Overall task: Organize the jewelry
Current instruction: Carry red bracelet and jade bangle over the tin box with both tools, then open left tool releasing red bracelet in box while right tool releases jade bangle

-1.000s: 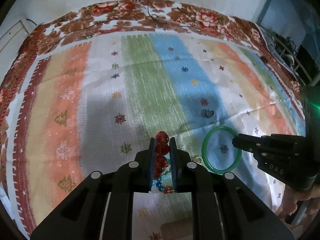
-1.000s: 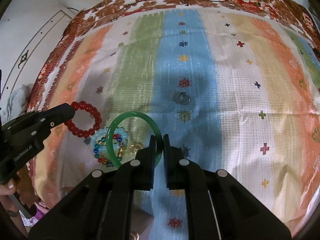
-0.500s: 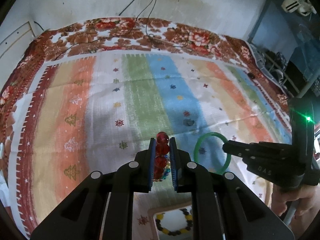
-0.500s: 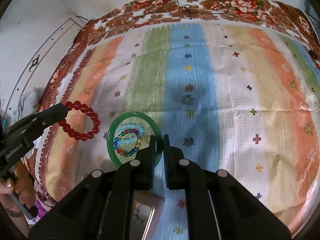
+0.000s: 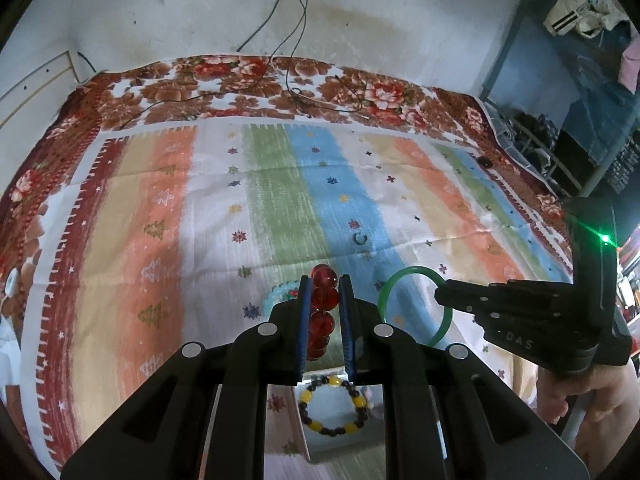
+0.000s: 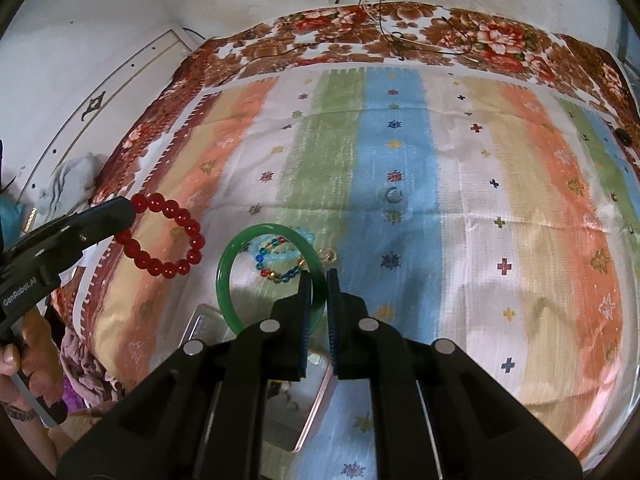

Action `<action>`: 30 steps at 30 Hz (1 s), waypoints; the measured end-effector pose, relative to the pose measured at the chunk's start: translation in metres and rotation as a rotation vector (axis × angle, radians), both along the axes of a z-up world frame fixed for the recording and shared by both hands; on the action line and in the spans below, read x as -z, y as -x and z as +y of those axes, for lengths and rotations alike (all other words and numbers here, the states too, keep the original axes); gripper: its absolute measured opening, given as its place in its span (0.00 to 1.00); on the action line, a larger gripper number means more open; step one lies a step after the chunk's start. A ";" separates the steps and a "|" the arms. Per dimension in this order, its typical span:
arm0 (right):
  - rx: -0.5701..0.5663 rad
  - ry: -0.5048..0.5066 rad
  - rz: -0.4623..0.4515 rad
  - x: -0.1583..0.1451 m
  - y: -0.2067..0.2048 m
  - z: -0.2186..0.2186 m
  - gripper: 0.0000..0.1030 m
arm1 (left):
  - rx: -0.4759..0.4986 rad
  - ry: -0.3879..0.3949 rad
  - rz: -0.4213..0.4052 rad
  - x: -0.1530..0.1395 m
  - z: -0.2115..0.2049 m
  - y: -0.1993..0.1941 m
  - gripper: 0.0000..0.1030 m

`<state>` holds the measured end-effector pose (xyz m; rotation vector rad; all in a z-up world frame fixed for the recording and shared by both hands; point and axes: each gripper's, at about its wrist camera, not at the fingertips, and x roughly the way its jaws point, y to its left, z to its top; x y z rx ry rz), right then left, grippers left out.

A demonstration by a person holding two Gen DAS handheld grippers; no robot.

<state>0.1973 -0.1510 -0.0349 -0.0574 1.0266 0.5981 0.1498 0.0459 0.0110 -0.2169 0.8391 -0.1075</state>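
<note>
My left gripper (image 5: 324, 280) is shut on a red bead bracelet (image 5: 322, 304), held above the striped cloth; the bracelet also shows in the right wrist view (image 6: 168, 240). My right gripper (image 6: 319, 274) is shut on a green bangle (image 6: 228, 276), also lifted; the bangle shows in the left wrist view (image 5: 404, 276). A pale blue bracelet and a multicoloured bead bracelet (image 6: 280, 260) lie on the cloth beneath the bangle. A small ring (image 6: 393, 195) lies farther off on the blue stripe. A box (image 5: 336, 440) below my left gripper holds a yellow-and-dark bead bracelet (image 5: 332, 404).
The striped cloth (image 6: 520, 220) covers a bed with a floral border. Cables (image 5: 296, 92) run across the far edge to a wall socket. A small gold piece (image 6: 329, 256) lies beside the bead bracelets. A rack (image 5: 560, 120) stands to the right.
Both grippers have risen and drawn back from the cloth with their bracelets. The box near the front edge has come into view below them.
</note>
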 end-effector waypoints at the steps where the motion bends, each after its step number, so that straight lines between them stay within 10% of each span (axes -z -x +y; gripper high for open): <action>1: -0.001 -0.001 0.001 0.000 0.003 0.000 0.09 | 0.001 0.001 -0.002 -0.001 0.000 0.003 0.13; 30: -0.098 0.059 0.003 0.017 0.059 0.001 0.10 | 0.043 -0.018 0.036 0.022 -0.033 0.062 0.13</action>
